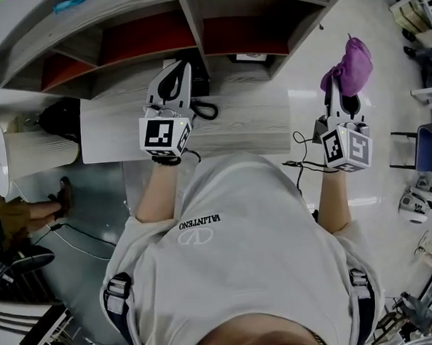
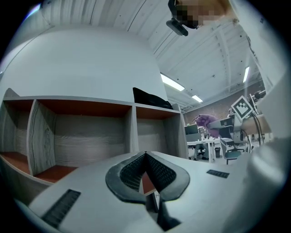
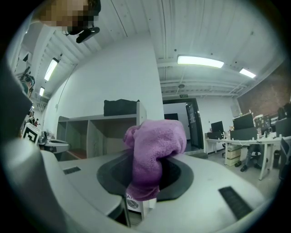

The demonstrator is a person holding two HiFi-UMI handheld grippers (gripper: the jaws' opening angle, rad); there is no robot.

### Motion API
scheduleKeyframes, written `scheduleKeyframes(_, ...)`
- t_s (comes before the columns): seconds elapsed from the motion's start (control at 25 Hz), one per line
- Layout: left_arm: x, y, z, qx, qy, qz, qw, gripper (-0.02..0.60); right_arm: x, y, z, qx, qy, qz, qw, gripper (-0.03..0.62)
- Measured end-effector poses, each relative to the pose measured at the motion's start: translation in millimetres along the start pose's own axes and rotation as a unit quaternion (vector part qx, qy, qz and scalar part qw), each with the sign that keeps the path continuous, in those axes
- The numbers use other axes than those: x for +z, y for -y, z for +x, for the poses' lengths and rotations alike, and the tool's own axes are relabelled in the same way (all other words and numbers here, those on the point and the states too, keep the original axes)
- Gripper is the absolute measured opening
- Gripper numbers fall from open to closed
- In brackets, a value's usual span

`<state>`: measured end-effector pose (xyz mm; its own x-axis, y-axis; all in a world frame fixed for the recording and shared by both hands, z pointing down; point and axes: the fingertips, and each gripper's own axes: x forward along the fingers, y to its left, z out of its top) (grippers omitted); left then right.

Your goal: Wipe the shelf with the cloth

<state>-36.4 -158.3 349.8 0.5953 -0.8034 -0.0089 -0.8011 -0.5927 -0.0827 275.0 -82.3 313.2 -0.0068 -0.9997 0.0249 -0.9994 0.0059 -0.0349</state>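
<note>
The grey wooden shelf with red-brown compartment floors stands ahead of me, above a pale wood-grain tabletop. My right gripper is shut on a purple cloth, held off the table's right end, away from the shelf. In the right gripper view the cloth bulges up from between the jaws. My left gripper is shut and empty, over the table, pointing at the shelf's compartments. The left gripper view shows its tips meeting, with the cloth far off at the right.
A black object lies on top of the shelf. A white ribbed cylinder stands at the table's left end. Cables trail off the table. Office desks and chairs stand at the right. A person's foot shows at the left.
</note>
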Motion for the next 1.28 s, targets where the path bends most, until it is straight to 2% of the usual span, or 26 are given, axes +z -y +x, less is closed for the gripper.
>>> scheduleKeyframes(0.56,-3.5,0.0,-2.0,0.003,-0.007,-0.009,0.9999,0.002,-3.4,0.4,2.5,0.002,-0.011,0.009,1.000,0.098)
scheduleKeyframes(1.28,-6.0,-1.8,-2.3,0.010,-0.011,-0.018,0.9997,0.002,-0.2,-4.9,2.1,0.003,-0.012,-0.003,1.000,0.097)
